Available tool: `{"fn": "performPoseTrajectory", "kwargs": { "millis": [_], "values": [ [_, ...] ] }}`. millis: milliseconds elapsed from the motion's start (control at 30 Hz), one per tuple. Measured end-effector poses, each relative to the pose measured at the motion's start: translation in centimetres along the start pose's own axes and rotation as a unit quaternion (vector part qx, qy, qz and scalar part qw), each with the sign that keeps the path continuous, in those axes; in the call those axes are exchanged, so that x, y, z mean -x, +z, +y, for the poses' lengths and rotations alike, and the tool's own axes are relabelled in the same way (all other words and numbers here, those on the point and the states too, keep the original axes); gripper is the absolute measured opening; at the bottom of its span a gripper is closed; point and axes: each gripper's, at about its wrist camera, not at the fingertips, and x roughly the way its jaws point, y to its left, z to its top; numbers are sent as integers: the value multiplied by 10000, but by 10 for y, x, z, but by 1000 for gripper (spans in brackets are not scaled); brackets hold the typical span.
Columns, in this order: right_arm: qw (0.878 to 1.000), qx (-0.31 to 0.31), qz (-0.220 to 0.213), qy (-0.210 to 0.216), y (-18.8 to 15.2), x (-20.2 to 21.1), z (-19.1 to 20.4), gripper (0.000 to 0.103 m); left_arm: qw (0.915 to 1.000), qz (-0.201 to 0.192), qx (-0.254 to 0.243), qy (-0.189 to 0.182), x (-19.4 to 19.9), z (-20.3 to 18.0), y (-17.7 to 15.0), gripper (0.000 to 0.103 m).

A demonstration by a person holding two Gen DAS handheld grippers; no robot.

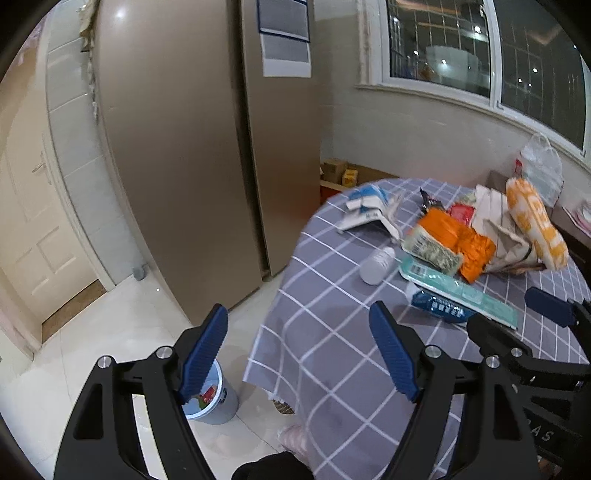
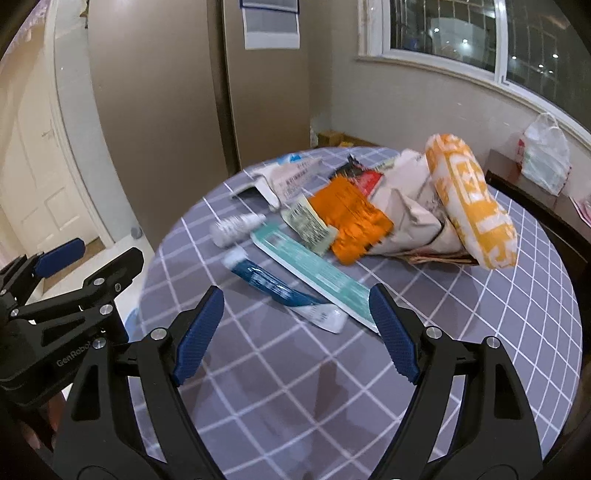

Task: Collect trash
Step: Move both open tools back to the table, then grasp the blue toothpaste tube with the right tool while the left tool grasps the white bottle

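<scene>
While both my grippers hang over the near edge of the table point(image 2: 517, 332), neither holds anything: the left gripper point(image 1: 299, 350) has its jaws spread wide with only floor and cloth between them, and the right gripper point(image 2: 295, 332) is just as wide apart, nothing pressed by its pads.

Trash lies in a heap across the far half of the checked cloth. Nearest my right gripper is a blue tube point(image 2: 280, 288), with a long teal pack point(image 2: 314, 273) just beside it, the two touching near their lower ends. Behind them a white bottle point(image 2: 236, 227) lies on its side. An orange wrapper point(image 2: 351, 218) sits against crumpled paper point(image 2: 406, 214), and a yellow-and-white bag point(image 2: 469, 199) leans on top of that paper. A torn white carton point(image 1: 369, 212) lies furthest back.

On the floor left of the table, a small bucket point(image 1: 218, 402) stands partly hidden behind my left finger. Beyond it rises a fridge point(image 1: 177, 147), with a door point(image 1: 33, 221) further left. A plastic bag point(image 2: 546, 155) rests on a dark cabinet under the window point(image 2: 461, 33).
</scene>
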Motion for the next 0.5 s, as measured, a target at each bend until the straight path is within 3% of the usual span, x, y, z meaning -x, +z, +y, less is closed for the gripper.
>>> {"fn": "performPoseTrajectory", "kwargs": {
  "millis": [67,233,500],
  "values": [
    [9999,105,101,44,-1,-7,-1,78,10000,82,-18,-2,-5,1,-1,78],
    [9981,346,418,288,1,-27,6,60,9997,226,2,-30,-20,6,1,77],
    [9938,768,795,103,7,-50,16,43,9991,354,-116,-225,-39,0,4,77]
  ]
}}
